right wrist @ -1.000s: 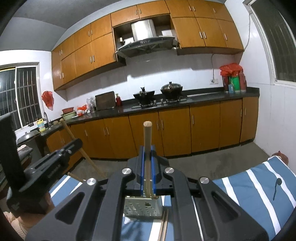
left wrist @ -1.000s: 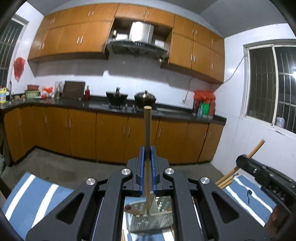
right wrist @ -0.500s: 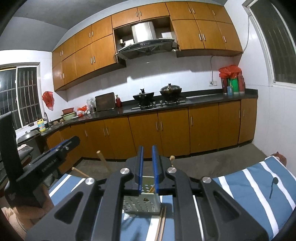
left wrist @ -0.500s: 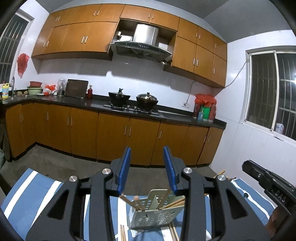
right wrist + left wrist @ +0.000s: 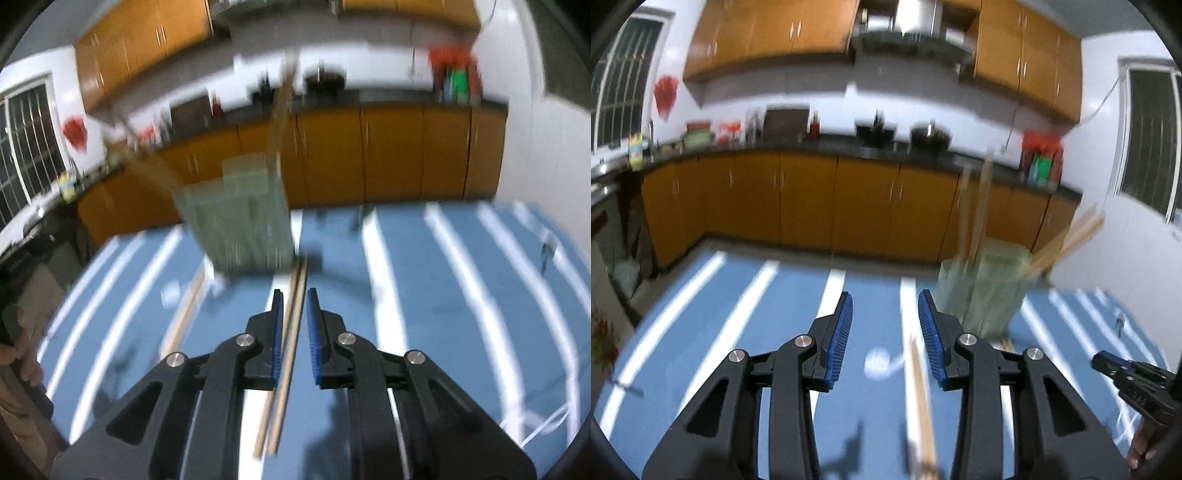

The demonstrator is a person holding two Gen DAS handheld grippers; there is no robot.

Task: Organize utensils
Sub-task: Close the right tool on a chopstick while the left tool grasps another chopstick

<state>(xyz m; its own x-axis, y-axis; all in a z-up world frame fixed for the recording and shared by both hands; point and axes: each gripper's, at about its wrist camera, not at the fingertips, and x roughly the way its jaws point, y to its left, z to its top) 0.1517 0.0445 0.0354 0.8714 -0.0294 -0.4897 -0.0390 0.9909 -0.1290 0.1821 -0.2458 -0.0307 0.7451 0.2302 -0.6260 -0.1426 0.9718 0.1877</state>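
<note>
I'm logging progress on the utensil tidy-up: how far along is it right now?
Partly done. Several chopsticks already stand in the perforated holder. Nothing is in hand: the left gripper and right gripper are both open and empty. Left to do: the loose pair under the right gripper, plus another chopstick lying on the striped cloth.

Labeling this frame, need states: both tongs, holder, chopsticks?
left tongs: open, empty
right tongs: open, straddling a chopstick pair, not clamped
utensil holder: upright on the striped cloth, chopsticks standing inside
chopstick pair: flat on the cloth
single chopstick: flat on the cloth, under the left tongs
</note>
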